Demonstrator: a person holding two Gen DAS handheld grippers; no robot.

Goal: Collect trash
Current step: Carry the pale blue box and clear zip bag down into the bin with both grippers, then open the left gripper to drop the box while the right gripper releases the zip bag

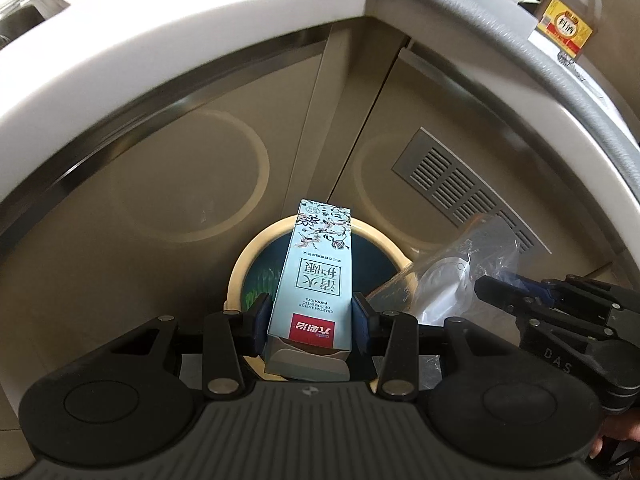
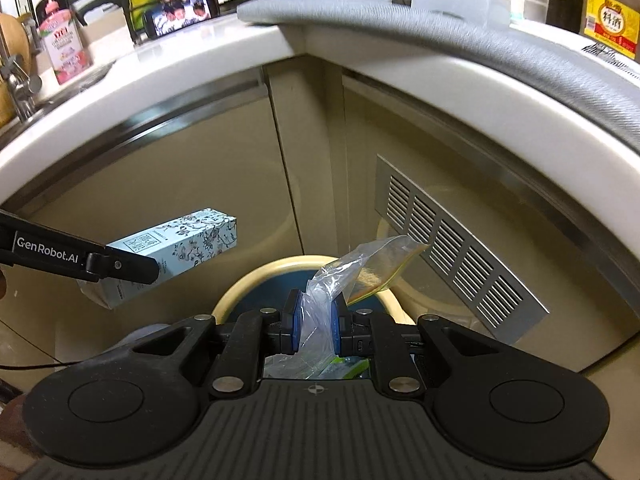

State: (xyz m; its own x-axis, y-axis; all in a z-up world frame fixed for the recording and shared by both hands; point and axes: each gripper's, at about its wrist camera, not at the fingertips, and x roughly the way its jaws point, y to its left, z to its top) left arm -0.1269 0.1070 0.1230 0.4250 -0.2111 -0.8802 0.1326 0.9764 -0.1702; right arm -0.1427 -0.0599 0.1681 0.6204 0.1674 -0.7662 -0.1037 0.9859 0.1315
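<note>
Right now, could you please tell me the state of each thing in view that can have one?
Left gripper: shut on the box.
Box: held above the bin, its near-end flap open.
Right gripper: shut on the plastic bag.
Plastic bag: crumpled, held above the bin.
Bin: open, no lid in view.
Cabinet doors: closed.

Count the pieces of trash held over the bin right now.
2. A pale blue floral cardboard box is clamped in the left gripper; a crumpled clear plastic bag is pinched in the right gripper. Both hang above the cream-rimmed round bin; its contents are mostly hidden.
</note>
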